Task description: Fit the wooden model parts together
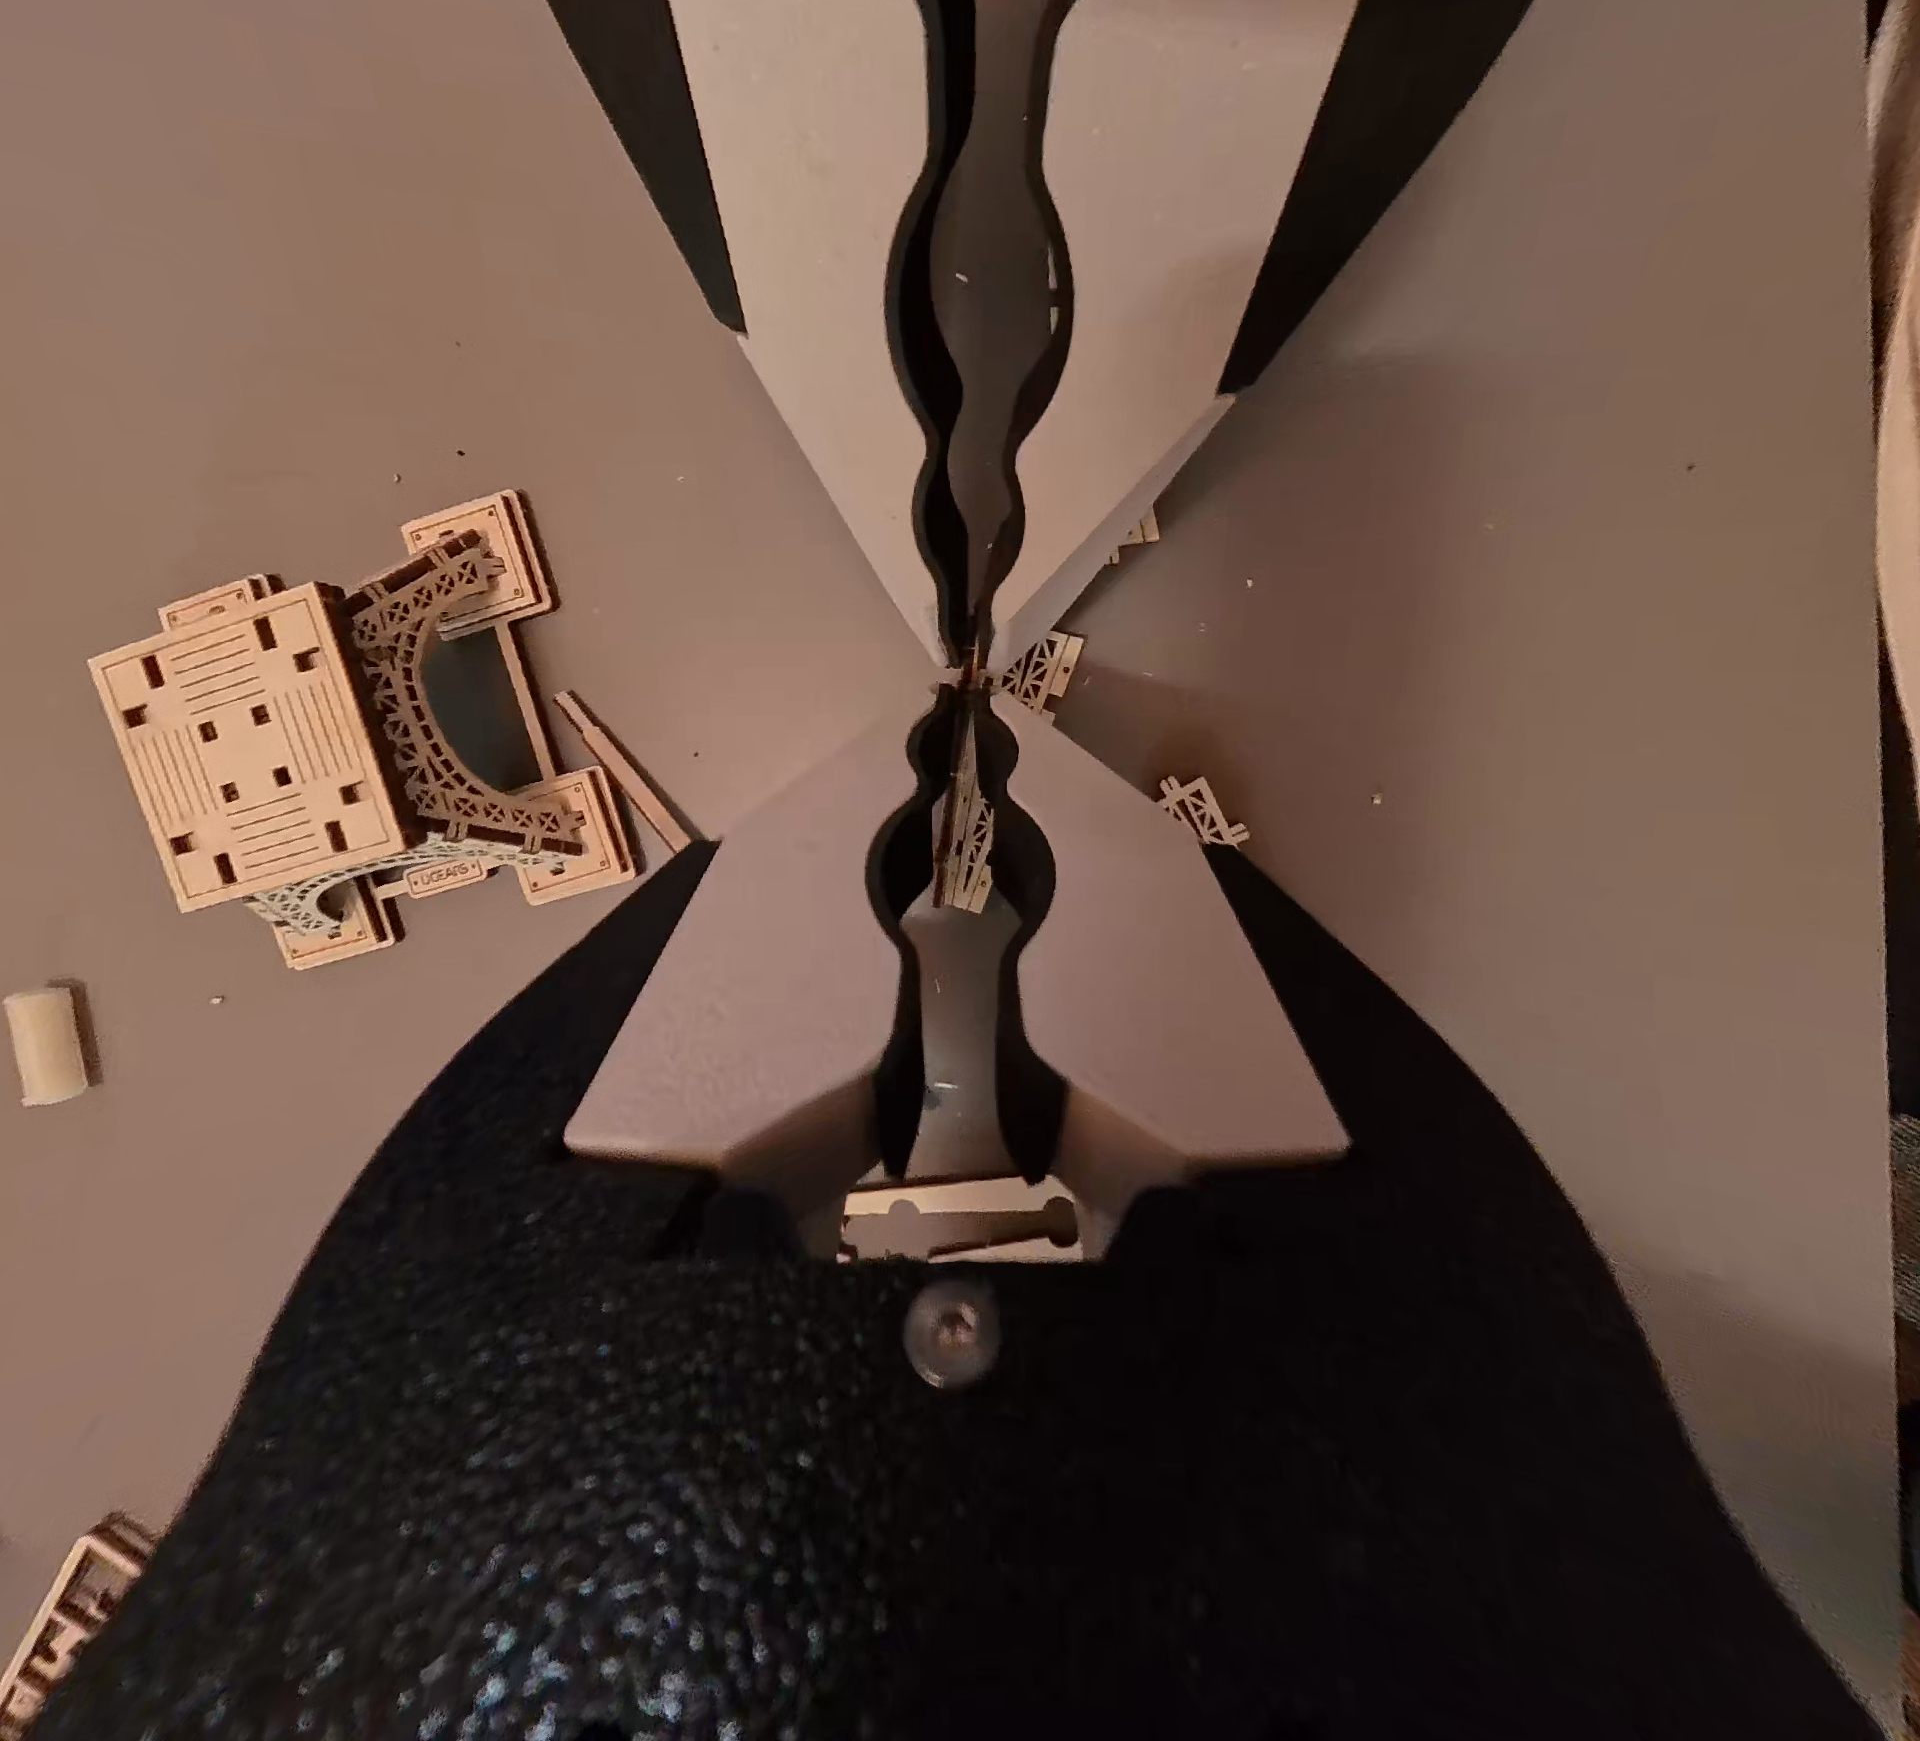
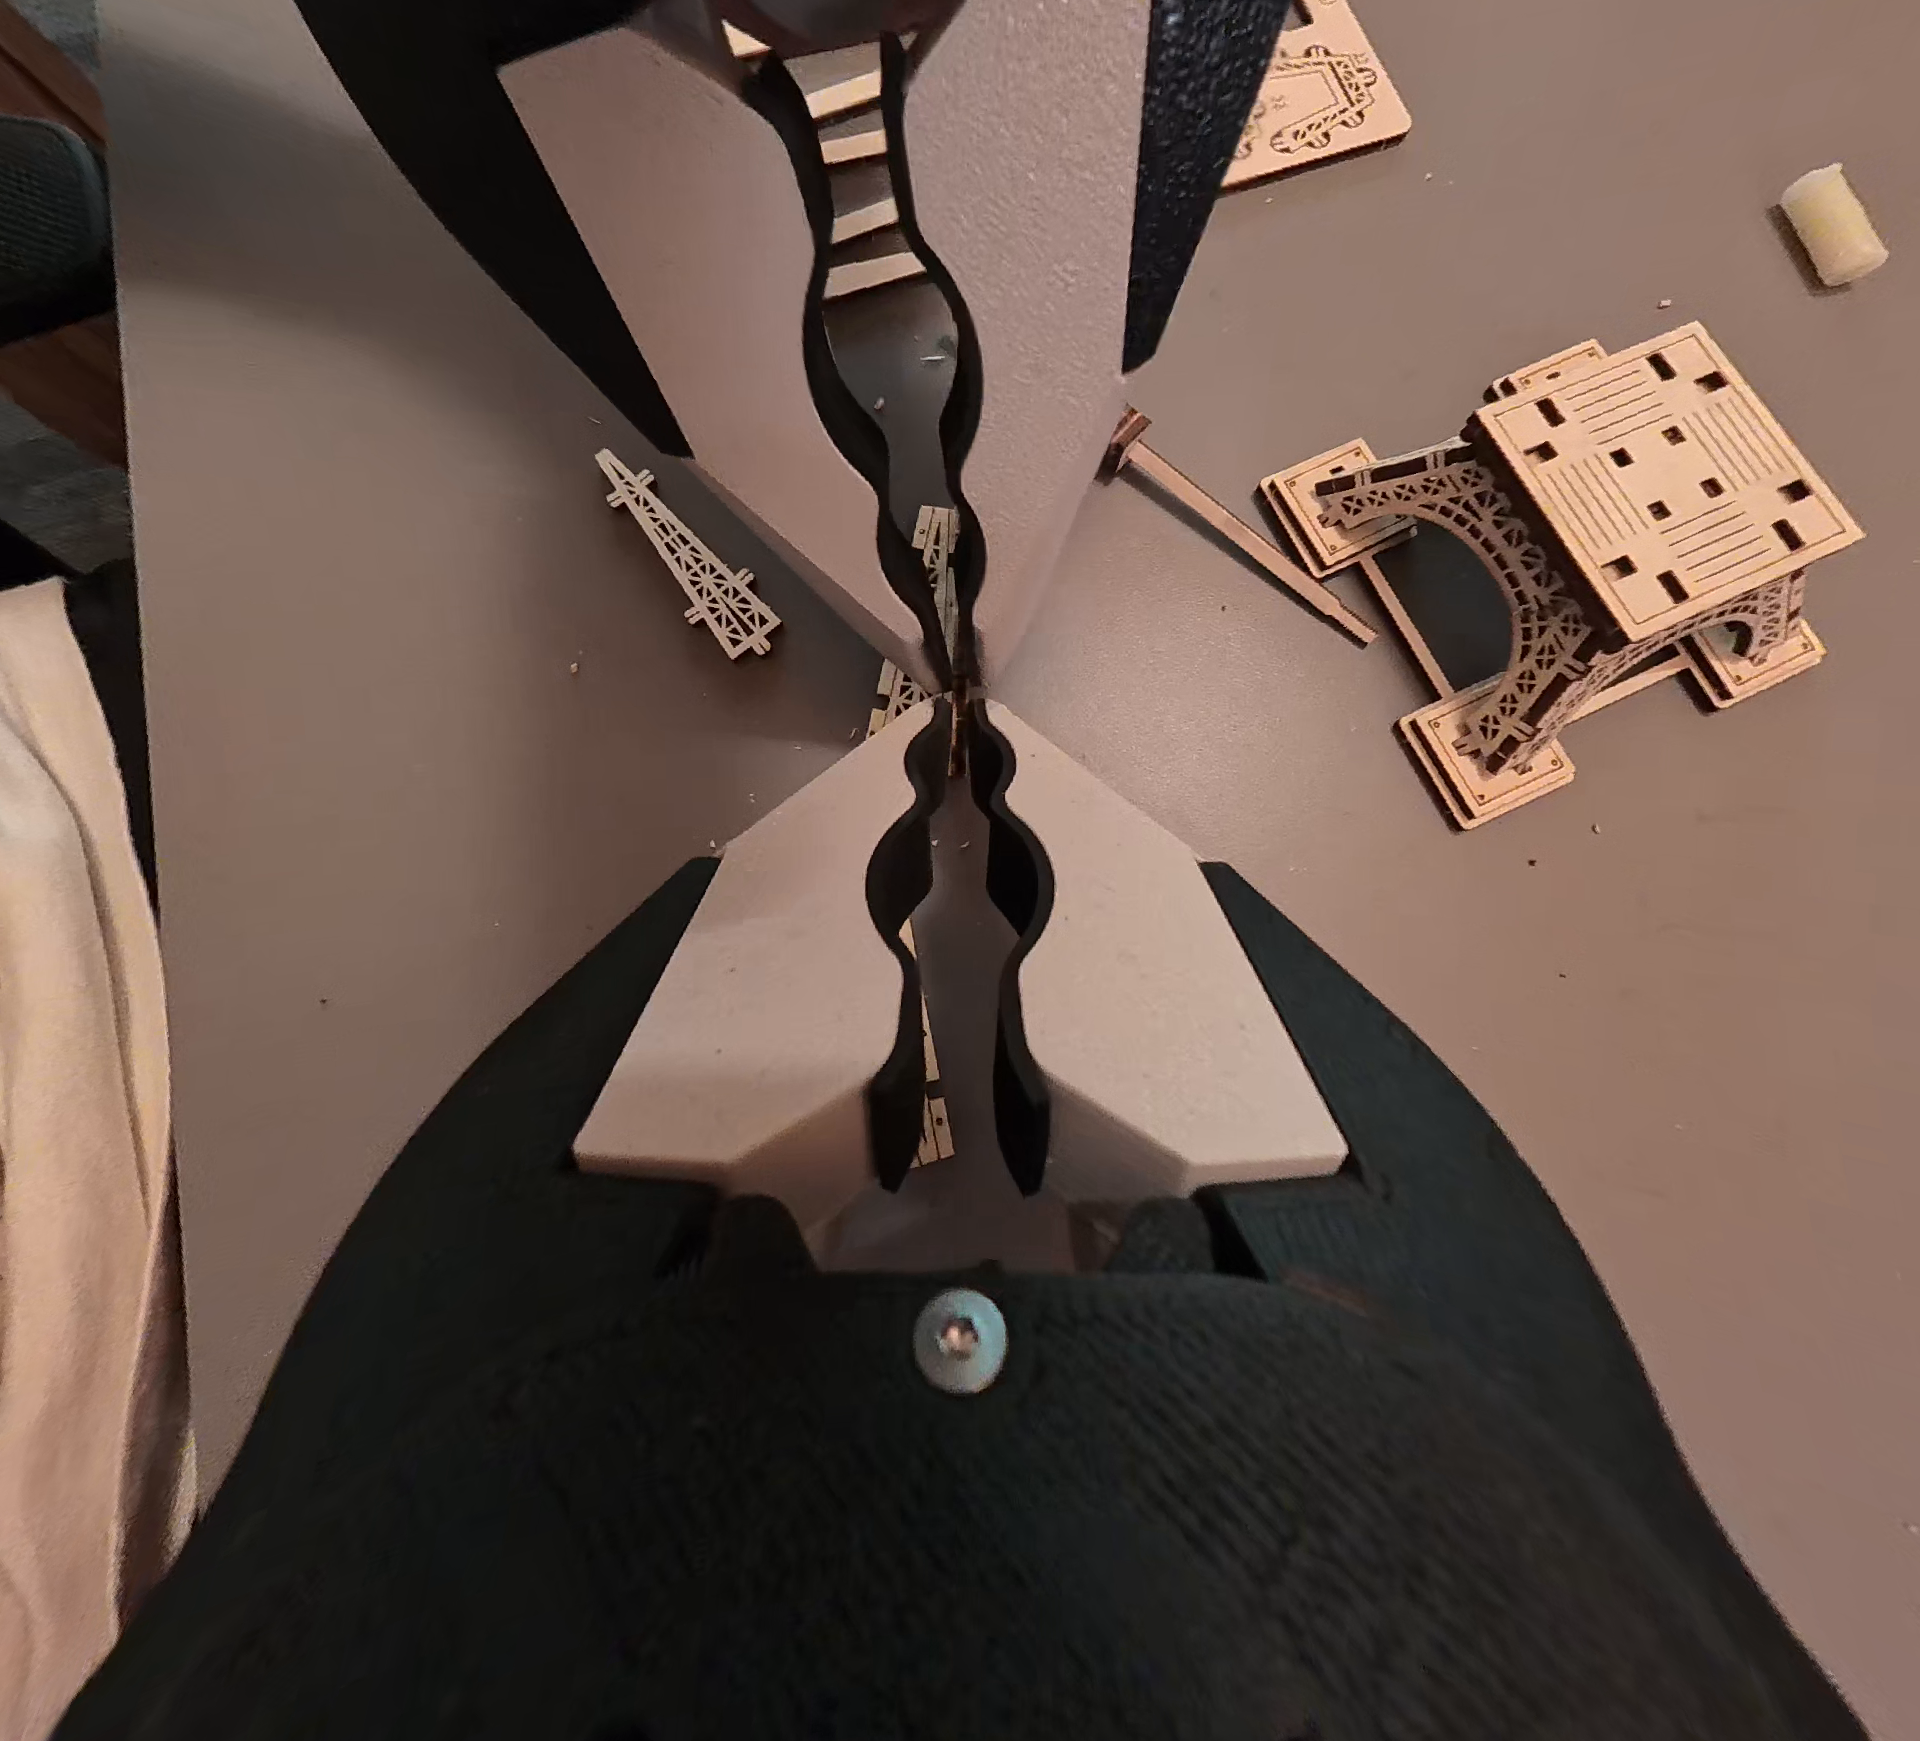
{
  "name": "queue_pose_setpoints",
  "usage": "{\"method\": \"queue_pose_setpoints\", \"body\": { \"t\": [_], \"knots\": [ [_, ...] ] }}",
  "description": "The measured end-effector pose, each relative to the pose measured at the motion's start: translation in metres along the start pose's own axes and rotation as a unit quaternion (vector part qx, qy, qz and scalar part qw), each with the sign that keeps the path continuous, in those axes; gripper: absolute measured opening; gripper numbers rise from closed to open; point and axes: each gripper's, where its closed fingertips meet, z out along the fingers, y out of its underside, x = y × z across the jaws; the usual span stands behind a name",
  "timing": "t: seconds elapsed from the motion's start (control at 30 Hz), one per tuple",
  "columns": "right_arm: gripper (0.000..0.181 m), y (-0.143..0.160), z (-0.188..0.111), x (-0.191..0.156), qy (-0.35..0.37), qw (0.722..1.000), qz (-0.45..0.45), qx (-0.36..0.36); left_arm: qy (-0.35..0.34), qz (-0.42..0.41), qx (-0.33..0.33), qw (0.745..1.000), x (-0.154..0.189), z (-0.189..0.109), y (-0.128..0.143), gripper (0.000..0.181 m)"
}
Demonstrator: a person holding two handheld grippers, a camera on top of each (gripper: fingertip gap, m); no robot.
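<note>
A: Left wrist view first. The left tongs [image 1: 961, 683] are pinched nearly closed on a thin lattice strip [image 1: 968, 844], seen edge-on between the fingers. The right tongs [image 1: 971, 642] come in from twelve o'clock, tip to tip with them.

B: And the tower base [image 1: 343, 725]?

A: On the grey desk [image 1: 260, 185] at nine o'clock, well apart. A small pale cylinder [image 1: 47, 1047] lies at about eight.

B: Right wrist view?

A: The right tongs [image 2: 961, 704] are also narrowed onto a thin wooden piece [image 2: 958, 735] at the tips; the left tongs [image 2: 956, 652] meet them from twelve. A loose lattice strip [image 2: 691, 553] lies at ten o'clock, the tower base [image 2: 1579, 569] at two to three.

B: Risks?

A: I'd judge the fretwork brittle: squeezing hard or pushing the tabs in crooked could snap it. Both grips are at the very tips, so a twist could flick a piece onto the desk.
</note>
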Motion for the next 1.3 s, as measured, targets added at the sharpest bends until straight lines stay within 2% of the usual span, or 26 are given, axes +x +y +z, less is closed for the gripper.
{"method": "queue_pose_setpoints", "body": {
  "t": [0.4,0.53,0.7,0.8,0.9,0.93,1.0,1.07,1.23,1.3],
  "knots": [
    [0.001,0.002,0.002,0.000,0.027,1.000,0.000,0.000,0.022,0.008,-0.037,0.999,0.002,0.002,0.001,0.001],
    [0.002,0.002,0.002,0.000,0.046,0.999,-0.009,-0.004,0.009,-0.004,-0.022,1.000,0.002,0.001,0.001,0.002],
    [0.001,0.002,0.001,0.000,0.027,0.999,0.012,0.013,-0.015,-0.018,0.016,1.000,0.000,-0.010,0.002,0.004],
    [0.001,0.001,0.001,-0.001,0.017,1.000,0.011,0.014,-0.037,-0.046,0.093,0.994,0.001,-0.029,-0.006,0.020],
    [0.001,0.001,0.001,-0.002,0.003,1.000,0.004,0.008,-0.052,-0.032,0.065,0.996,0.005,-0.022,0.004,0.037],
    [0.003,0.002,0.000,-0.002,0.000,1.000,0.003,0.000,-0.057,-0.026,0.048,0.997,0.005,-0.018,0.008,0.036],
    [0.023,0.001,-0.007,0.001,0.018,1.000,0.002,-0.008,-0.061,-0.017,0.025,0.998,0.006,-0.013,0.014,0.035],
    [0.032,0.000,-0.011,-0.004,0.017,1.000,-0.004,-0.006,-0.056,-0.012,0.020,0.998,0.006,-0.009,0.013,0.036],
    [0.035,0.012,0.002,-0.008,0.019,0.999,0.005,-0.034,-0.035,-0.008,0.020,0.999,0.004,0.000,0.010,0.033],
    [0.033,0.009,0.004,-0.007,0.022,0.999,0.011,-0.020,-0.024,-0.012,0.024,0.999,0.004,0.002,0.008,0.030]
  ]
}}
